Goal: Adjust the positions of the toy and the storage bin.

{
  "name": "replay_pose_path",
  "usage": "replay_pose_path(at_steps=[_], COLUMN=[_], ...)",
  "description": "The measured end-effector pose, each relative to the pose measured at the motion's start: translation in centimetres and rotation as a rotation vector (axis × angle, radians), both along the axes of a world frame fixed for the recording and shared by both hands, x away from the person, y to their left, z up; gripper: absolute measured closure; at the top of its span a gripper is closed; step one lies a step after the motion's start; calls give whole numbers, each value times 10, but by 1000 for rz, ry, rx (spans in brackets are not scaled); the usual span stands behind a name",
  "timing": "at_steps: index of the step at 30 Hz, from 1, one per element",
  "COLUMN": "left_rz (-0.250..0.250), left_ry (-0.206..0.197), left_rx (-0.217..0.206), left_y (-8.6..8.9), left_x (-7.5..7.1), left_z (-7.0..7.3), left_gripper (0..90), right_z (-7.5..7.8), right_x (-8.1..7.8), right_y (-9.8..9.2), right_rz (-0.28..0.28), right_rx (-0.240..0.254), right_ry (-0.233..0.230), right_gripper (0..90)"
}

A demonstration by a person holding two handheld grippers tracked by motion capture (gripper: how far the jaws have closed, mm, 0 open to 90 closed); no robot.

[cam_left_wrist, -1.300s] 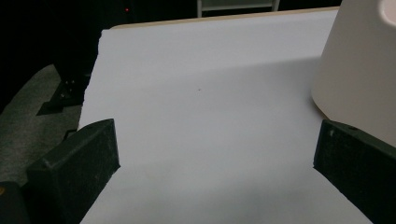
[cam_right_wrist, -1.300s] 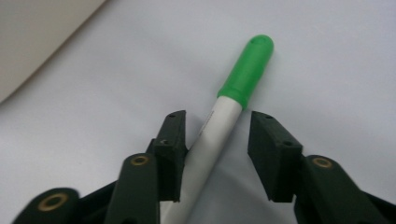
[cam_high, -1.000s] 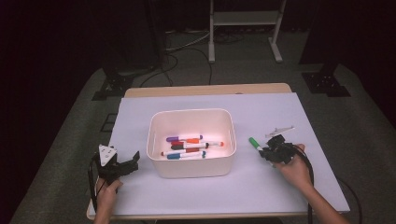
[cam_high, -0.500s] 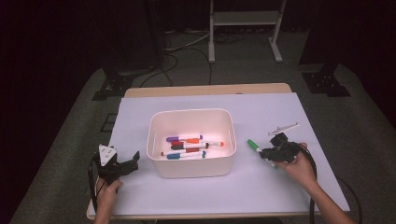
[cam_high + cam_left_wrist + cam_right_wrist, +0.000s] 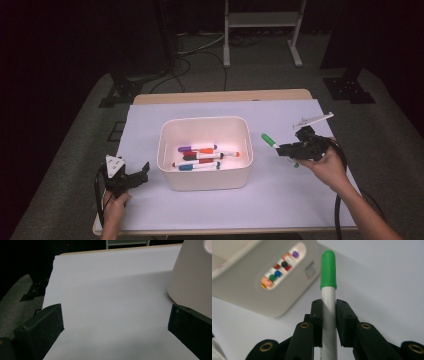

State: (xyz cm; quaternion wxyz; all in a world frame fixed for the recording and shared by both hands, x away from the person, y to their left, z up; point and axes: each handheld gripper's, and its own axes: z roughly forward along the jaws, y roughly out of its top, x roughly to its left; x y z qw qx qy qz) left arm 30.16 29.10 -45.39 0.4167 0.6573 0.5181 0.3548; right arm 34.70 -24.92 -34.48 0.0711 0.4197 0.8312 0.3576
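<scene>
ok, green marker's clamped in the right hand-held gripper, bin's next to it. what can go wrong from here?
1. The right hand-held gripper pinches the green-capped marker on its smooth white barrel, capped end sticking far out; it could pivot or slip between the pads.
2. That protruding cap could catch the wall of the white bin if carried across too low.
3. Dropped from height, it might bounce off the markers already in the bin.

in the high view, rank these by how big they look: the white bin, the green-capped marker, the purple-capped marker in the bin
1. white bin, by far the largest.
2. green-capped marker and purple-capped marker: similar; the right gripper hides part of the green one, so no ranking.
</scene>
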Motion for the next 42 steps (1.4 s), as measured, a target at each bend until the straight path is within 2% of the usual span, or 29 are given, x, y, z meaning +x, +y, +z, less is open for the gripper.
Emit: replay_pose_path(at_steps=[5,7,11,13,15,20,23,28,42], left_rz=[-1,0,-2,0,-1,-3,-3,0,-13], left_ry=[2,4,2,2,-2,-5,-2,-2,-11], left_rx=[1,-1,2,0,-2,8,5,-7,9], left_y=[0,0,0,0,0,0,0,0,-1], left_x=[0,0,0,0,0,-1,0,0,-1], left_z=[0,0,0,0,0,0,0,0,0], left_gripper=[0,0,0,0,0,0,0,0,0], right_z=[29,39,57,63,67,77,80,81,64], right_x=[-4,-6,-8,-9,-10,-11,-10,-6,12], right_y=[8,14,30,38,48,76,91,117,169], right_rz=[48,78,135,160,196,276,318,403,530], right_rx=[31,31,49,52,71,57,45,51,52], right_ry=[-26,-54,-67,-80,-73,-81,-80,-67,-24], right_gripper=[759,760,759,759,760,760,759,759,758])
